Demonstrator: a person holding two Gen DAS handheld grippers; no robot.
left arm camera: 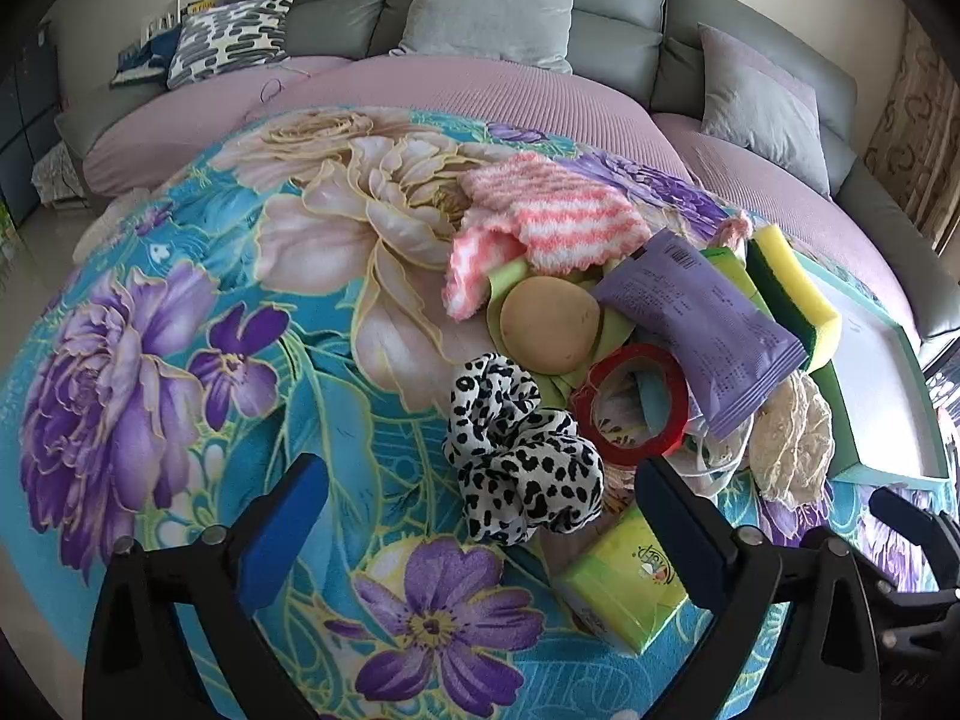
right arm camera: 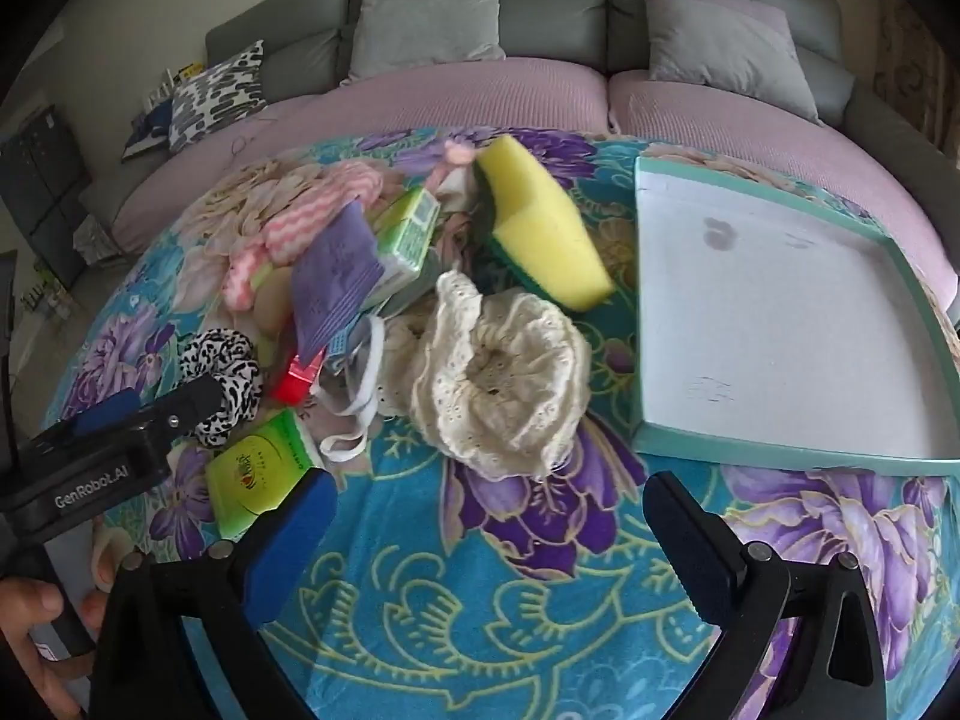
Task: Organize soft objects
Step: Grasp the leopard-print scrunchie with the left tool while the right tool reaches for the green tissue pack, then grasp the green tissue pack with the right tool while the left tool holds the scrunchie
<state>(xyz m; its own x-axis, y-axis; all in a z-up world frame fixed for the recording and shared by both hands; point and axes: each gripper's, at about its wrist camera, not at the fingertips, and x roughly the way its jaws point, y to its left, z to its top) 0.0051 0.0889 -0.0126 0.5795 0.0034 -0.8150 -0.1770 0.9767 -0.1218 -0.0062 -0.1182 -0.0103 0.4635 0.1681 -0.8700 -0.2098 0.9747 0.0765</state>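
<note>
A pile lies on the floral cloth. It holds a black-and-white spotted scrunchie (left arm camera: pixel 522 456) (right arm camera: pixel 225 384), a cream lace scrunchie (right arm camera: pixel 498 384) (left arm camera: pixel 792 444), a pink striped fuzzy cloth (left arm camera: pixel 540 216) (right arm camera: pixel 312 210), a yellow-green sponge (right arm camera: pixel 540 222) (left arm camera: pixel 792 294), a purple packet (left arm camera: pixel 702 324) (right arm camera: pixel 336 276), a red tape roll (left arm camera: pixel 636 402), a round tan object (left arm camera: pixel 549 324) and a green tissue pack (left arm camera: pixel 624 588) (right arm camera: pixel 264 474). My left gripper (left arm camera: pixel 480 534) is open just short of the spotted scrunchie. My right gripper (right arm camera: pixel 489 546) is open just short of the lace scrunchie. Both are empty.
A teal-rimmed white tray (right arm camera: pixel 648 300) (left arm camera: pixel 840 456) lies at the right of the pile. A second green box (right arm camera: pixel 408 234) sits in the pile. Behind the table stands a grey sofa (left arm camera: pixel 612 36) with a pink cover and cushions.
</note>
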